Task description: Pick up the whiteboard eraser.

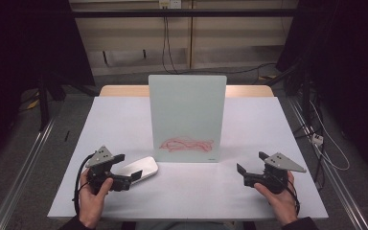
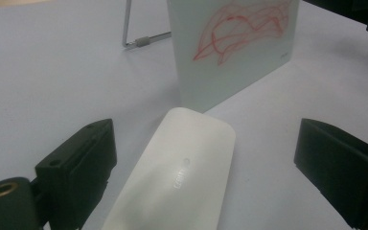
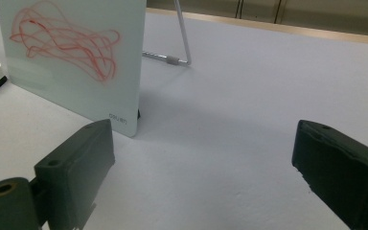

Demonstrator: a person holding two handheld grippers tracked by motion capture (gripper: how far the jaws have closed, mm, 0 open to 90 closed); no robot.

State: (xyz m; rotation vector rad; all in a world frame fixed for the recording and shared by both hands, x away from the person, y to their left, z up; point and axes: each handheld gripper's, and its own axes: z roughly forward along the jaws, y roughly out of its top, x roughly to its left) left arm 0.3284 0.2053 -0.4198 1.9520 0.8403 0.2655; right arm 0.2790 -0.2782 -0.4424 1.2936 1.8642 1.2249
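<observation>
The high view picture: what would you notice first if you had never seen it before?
First, the upright white drawing board standing in the middle of the table, with red scribbles low on its face. Next, the white eraser lying at the board's front left, between the open jaws of the left claw. The right claw is open over bare table at the board's front right.

Bench (image 1: 249,124): pale grey-white top w/ a light wood strip along the far edge. Beige back wall (image 1: 239,33) w/ a dark horizontal rail (image 1: 182,13) across it; black cables (image 1: 166,43) hang down from a socket (image 1: 168,4) near the top. Grey floor (image 1: 24,158); metal floor tracks (image 1: 26,163) run either side of the bench. Dark drapes (image 1: 24,43) left & right. Room is dim, the bench is lit from above.
</observation>
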